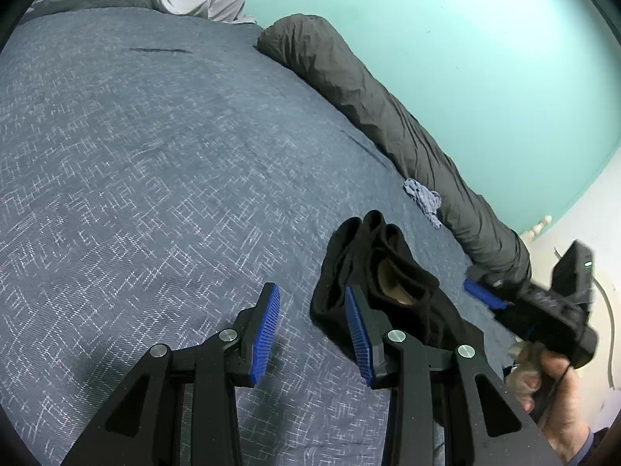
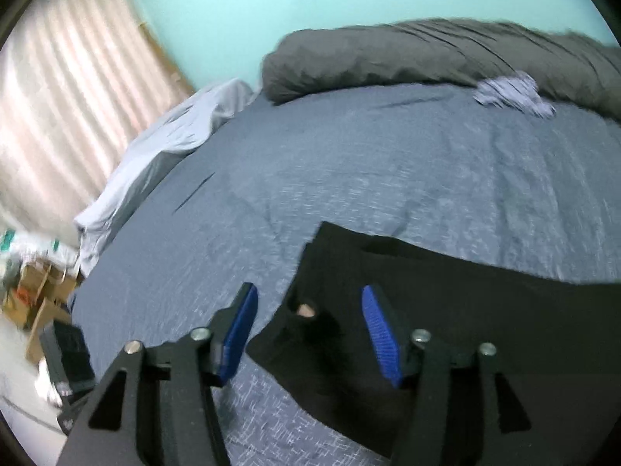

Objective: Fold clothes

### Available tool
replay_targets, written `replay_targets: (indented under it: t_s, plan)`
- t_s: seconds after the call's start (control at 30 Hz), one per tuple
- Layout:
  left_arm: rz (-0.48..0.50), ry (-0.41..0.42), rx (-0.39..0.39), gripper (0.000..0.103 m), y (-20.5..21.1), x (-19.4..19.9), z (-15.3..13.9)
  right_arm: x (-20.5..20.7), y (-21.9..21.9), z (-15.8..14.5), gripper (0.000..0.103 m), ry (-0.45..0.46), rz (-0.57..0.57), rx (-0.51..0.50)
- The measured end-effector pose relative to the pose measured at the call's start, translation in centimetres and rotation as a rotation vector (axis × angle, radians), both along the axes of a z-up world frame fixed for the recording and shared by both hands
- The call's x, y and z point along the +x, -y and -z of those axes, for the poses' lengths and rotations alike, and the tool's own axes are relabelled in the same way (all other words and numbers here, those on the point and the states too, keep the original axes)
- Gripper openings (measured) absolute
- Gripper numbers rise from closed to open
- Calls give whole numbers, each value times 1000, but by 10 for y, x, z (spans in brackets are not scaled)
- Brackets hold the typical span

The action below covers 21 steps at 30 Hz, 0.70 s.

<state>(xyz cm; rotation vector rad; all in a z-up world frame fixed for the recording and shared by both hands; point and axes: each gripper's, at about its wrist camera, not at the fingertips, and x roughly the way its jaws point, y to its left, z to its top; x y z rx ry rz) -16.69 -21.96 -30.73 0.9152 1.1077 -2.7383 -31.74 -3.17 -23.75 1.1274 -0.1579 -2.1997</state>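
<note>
A black garment lies bunched on the blue patterned bedspread. My left gripper is open just left of it, with only bedspread between the pads; its right finger stands against the garment's edge. A hand holds my right gripper past the garment's right side. In the right wrist view the same black garment spreads flatter. My right gripper is open over its left corner, and the pads do not press on the cloth.
A long grey rolled duvet runs along the teal wall, with a small blue-white cloth beside it. A pale grey sheet covers the bed's far end. Striped curtains and cardboard boxes stand beyond the bed's edge.
</note>
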Motion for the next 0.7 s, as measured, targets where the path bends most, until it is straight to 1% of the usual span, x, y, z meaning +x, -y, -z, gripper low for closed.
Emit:
replay_targets:
  t_s: [0.1, 0.2, 0.3, 0.43, 0.47, 0.53, 0.63, 0.7]
  plan:
    - [7, 1, -7, 39, -2, 0, 0, -9, -4, 19, 24, 54, 56, 11]
    - [11, 5, -7, 39, -3, -1, 1, -15, -3, 38, 23, 114, 105, -5]
    - [11, 7, -5, 39, -2, -1, 2, -14, 14, 51, 23, 130, 84, 2]
    - [18, 7, -8, 39, -4, -2, 1, 3, 53, 66, 21, 105, -12, 81]
    - [21, 8, -10, 39, -5, -2, 1, 7, 60, 70, 21, 99, -21, 108]
    - [23, 8, -15, 39, -6, -2, 1, 14, 65, 74, 20, 81, -24, 131]
    - [21, 10, -11, 39, -7, -3, 2, 21, 64, 68, 20, 24, -28, 147]
    - [24, 9, -14, 39, -8, -4, 1, 25, 55, 55, 20, -51, 6, 143]
